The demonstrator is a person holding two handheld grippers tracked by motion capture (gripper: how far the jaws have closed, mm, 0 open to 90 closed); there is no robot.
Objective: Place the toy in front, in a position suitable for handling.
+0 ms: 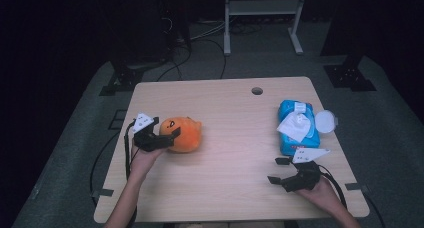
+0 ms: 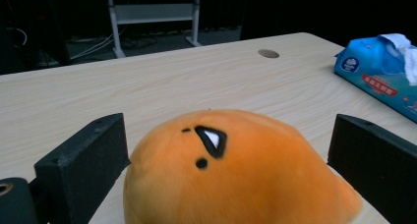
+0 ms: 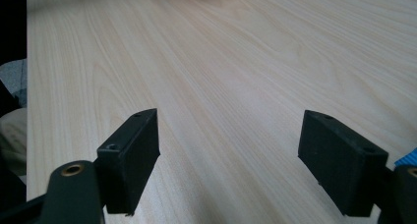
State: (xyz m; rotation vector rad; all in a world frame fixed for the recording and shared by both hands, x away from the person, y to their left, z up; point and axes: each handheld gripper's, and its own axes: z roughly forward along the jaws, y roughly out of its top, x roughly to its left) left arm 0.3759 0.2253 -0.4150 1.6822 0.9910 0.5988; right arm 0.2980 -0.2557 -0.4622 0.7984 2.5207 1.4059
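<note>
plush toy point(image 1: 184, 134): orange, black-white eye | tissue pack point(image 1: 296, 128): blue | table point(image 1: 225, 163): pale woodgrain

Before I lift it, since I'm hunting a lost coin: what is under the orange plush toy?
The orange plush toy rests on the wooden table. Bare wood shows around it; whatever lies beneath it is covered.

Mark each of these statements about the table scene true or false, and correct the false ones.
1. The orange plush toy sits between the left tongs' open jaws. True.
2. The right tongs hold the blue tissue pack. False: their jaws stand open over bare table.
3. A white tissue sticks out of the tissue pack. True.
4. The plush toy lies on the tissue pack. False: it lies on the table, well apart from it.
5. A round white lid lies beside the pack. True.
</note>
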